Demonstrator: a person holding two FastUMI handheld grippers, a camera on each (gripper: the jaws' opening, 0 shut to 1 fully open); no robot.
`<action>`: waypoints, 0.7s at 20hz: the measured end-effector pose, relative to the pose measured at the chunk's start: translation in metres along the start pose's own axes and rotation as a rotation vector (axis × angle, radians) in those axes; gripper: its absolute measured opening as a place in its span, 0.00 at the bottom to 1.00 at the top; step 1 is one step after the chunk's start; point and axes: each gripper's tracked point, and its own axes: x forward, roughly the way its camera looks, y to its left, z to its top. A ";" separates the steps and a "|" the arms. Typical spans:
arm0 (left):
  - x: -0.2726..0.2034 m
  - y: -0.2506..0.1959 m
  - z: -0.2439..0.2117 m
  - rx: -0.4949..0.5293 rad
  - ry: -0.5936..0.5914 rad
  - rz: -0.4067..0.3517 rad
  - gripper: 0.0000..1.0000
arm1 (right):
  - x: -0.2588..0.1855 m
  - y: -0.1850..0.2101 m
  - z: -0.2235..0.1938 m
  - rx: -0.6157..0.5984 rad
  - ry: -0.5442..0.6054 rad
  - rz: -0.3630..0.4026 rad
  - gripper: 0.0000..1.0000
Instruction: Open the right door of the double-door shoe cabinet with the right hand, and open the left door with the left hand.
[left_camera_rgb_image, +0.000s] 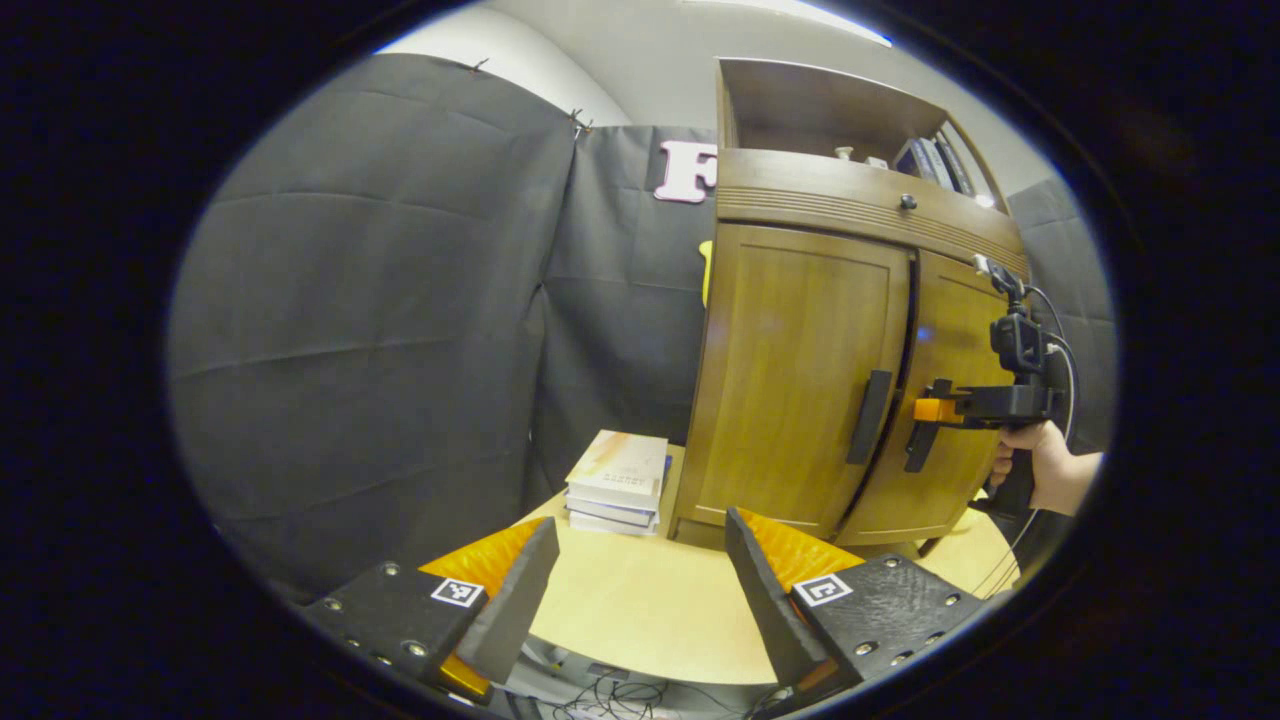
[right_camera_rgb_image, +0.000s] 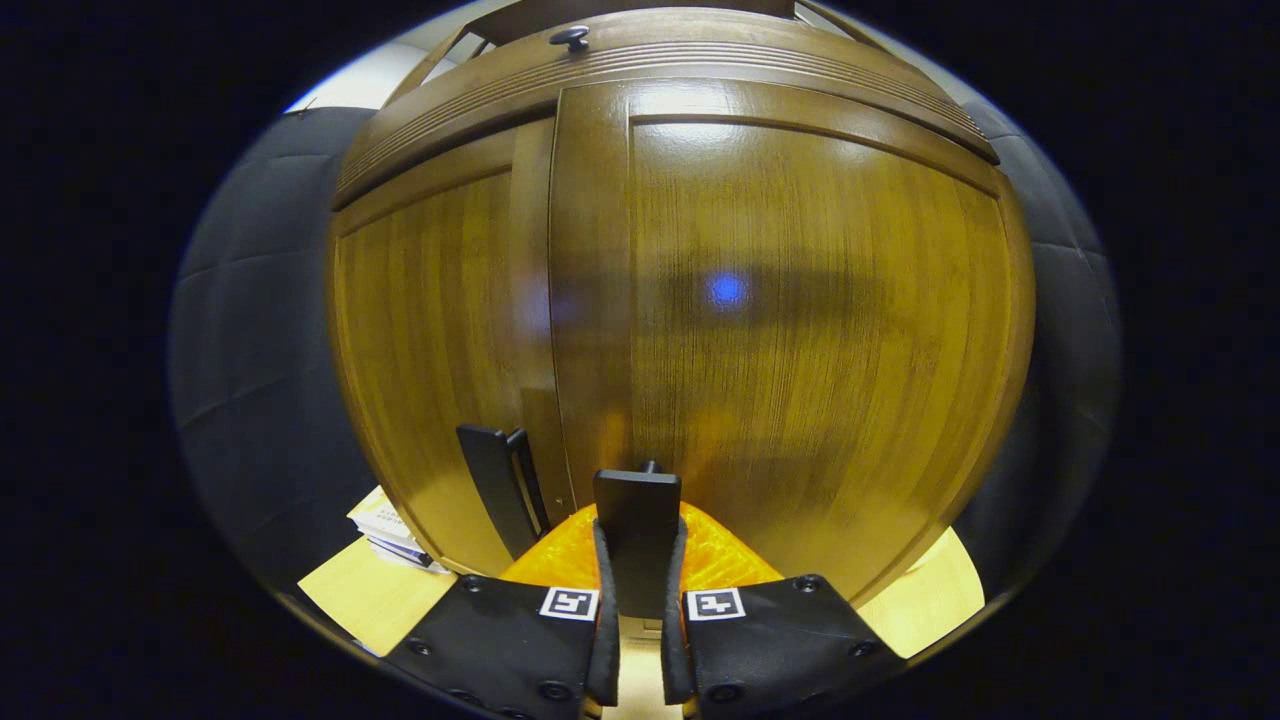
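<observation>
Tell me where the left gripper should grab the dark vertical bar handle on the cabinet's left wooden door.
Grip the dark bar handle mid-length, coming straight at the closed left door. The bar stands vertical and proud of the wood, so the open left gripper should probably straddle it sideways.

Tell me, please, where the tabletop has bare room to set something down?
The table is bare between the books and its near edge, in front of the cabinet. A smaller bare corner lies right of the cabinet. It is crowded at the handles, where the right gripper grips one.

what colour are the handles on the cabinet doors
Black, both handles. The left door handle shows best in the left gripper view, against the brown wood.
</observation>
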 end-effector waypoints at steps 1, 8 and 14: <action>-0.001 0.001 -0.002 0.000 0.001 -0.009 0.96 | -0.004 0.000 -0.001 0.001 -0.002 0.002 0.17; -0.007 0.001 -0.007 0.012 0.013 -0.080 0.96 | -0.039 -0.003 -0.008 0.010 -0.025 -0.012 0.17; -0.004 -0.013 -0.008 0.041 0.023 -0.164 0.96 | -0.069 -0.011 -0.015 0.009 -0.042 -0.025 0.17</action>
